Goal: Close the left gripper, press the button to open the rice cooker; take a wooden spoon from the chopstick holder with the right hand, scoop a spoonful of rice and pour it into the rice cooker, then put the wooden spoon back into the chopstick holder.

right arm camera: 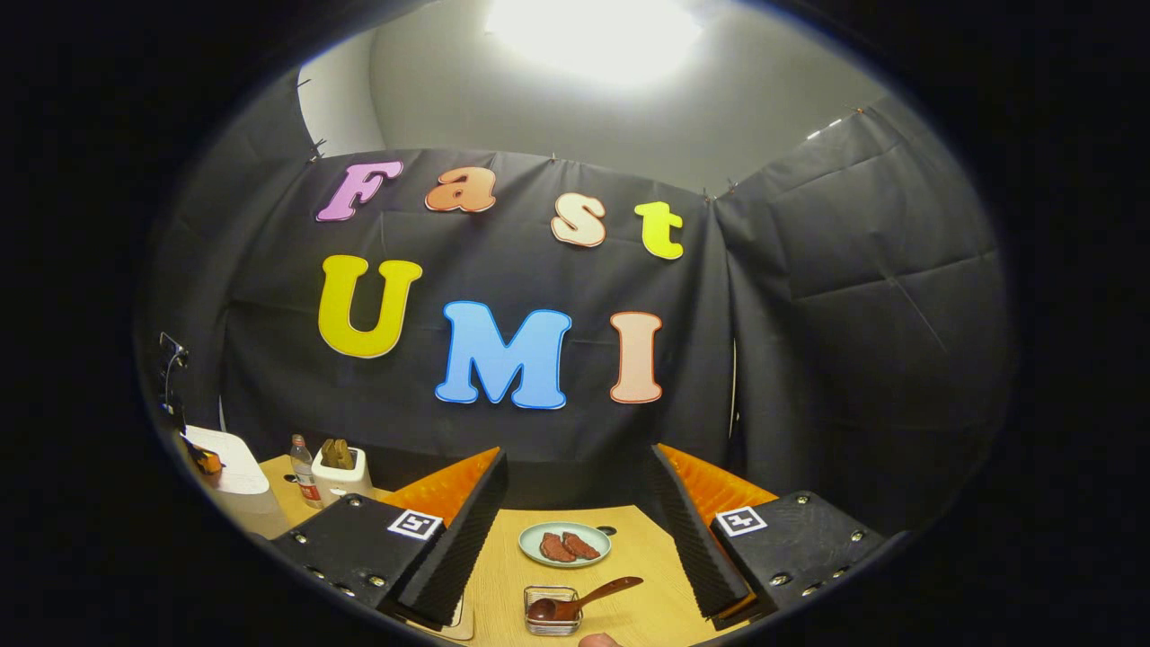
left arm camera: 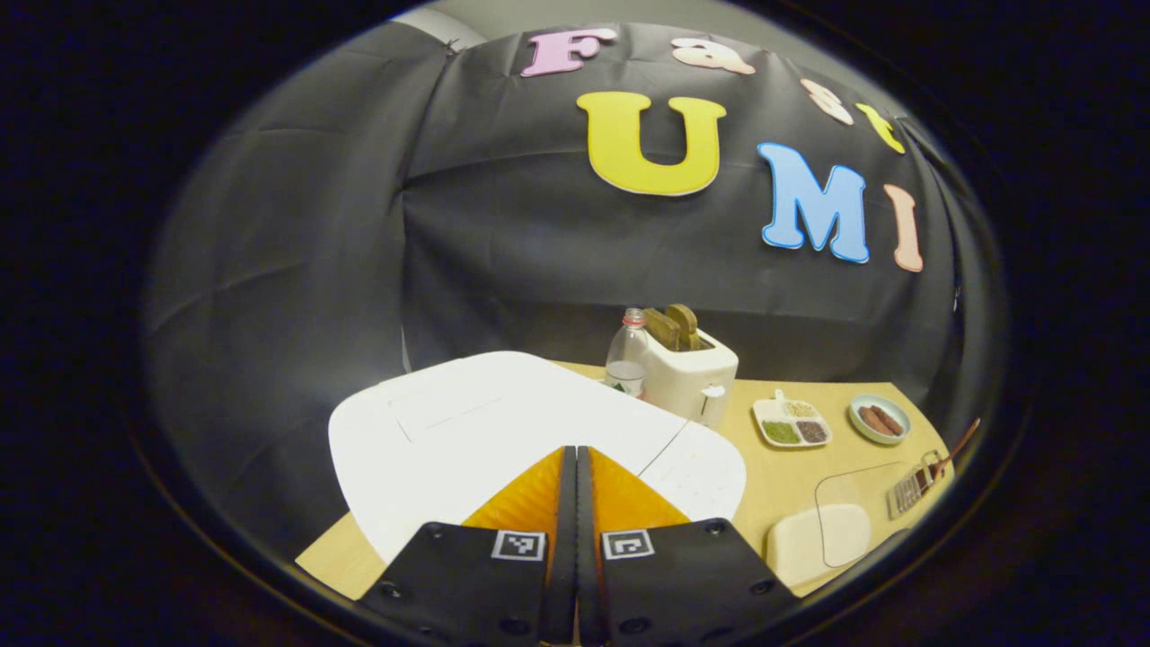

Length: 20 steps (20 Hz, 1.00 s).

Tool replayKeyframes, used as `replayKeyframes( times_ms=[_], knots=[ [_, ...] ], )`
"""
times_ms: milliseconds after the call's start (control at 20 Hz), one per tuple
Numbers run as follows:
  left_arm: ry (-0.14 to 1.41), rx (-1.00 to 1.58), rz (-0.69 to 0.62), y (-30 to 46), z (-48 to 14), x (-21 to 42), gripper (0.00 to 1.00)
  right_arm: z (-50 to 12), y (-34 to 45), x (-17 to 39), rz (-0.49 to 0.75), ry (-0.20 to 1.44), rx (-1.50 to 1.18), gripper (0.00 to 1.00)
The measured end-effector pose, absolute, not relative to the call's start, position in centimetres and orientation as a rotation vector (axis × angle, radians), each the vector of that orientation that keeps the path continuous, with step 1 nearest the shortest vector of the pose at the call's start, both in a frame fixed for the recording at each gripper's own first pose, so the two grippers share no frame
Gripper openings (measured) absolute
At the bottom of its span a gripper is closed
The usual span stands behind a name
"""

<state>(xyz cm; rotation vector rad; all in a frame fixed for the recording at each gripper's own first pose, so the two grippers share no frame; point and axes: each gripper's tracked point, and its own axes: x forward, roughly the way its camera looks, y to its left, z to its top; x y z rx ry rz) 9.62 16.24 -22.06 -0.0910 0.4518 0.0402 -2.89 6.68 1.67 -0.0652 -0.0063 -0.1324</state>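
- Left gripper view showed the left gripper [left arm camera: 576, 503] clenched, its two fingers pressed flat together with nothing between them, hanging just above the white lid of the rice cooker [left arm camera: 467, 431]; whether the tips touched the lid could not be told.
- Behind the rice cooker in that view stood a water bottle [left arm camera: 628, 356] touching a white toaster [left arm camera: 692, 368] with bread slices in it; to the right of the toaster lay a divided dish [left arm camera: 791, 424] of grains and a small plate [left arm camera: 879, 419] with brown pieces.
- Right gripper view showed the right gripper [right arm camera: 575, 530] released, jaws spread wide and holding nothing.
- Between those jaws, on the wooden table [right arm camera: 647, 548], sat the same plate [right arm camera: 564, 545], and nearer than the plate the wire chopstick holder [right arm camera: 552, 609] with the wooden spoon [right arm camera: 584, 598] leaning out of it to the right, well apart from both fingers.
- The rice cooker [right arm camera: 225, 472] appeared there at the far left, beyond the toaster [right arm camera: 340, 476].
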Motion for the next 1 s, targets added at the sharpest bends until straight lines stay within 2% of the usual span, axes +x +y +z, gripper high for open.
replayKeyframes(
  times_ms=[200,250,350,400,450,650,1000],
  knots=[
    [0.513,-0.4,0.053,16.4,-22.7,9.3,0.1,1.7,7.2,-2.9,-0.112,-0.003,-0.049,0.95],
    [0.509,-0.405,0.049,16.3,-22.6,9.5,0.09,1.9,7.2,-2.8,-0.109,-0.01,-0.051,0.95],
    [0.5,-0.334,0.04,16.6,-22.6,9.4,0.08,2.1,7.1,-2.7,-0.103,-0.019,-0.061,0.93],
    [0.489,-0.308,0.043,16.8,-22.3,9.6,0.07,2.1,7.0,-2.9,-0.101,-0.019,-0.064,0.95],
    [0.494,-0.302,0.05,16.7,-22.0,9.5,0.1,2.2,6.9,-2.9,-0.099,-0.02,-0.063,0.95],
    [0.439,-0.306,0.073,17.1,-19.5,10.0,0.1,2.2,5.8,-2.9,-0.103,-0.021,-0.055,0.95],
    [0.223,-0.157,0.15,19.1,-10.2,9.7,0.09,2.3,3.6,-2.6,-0.112,-0.027,-0.039,0.95]
  ],
)
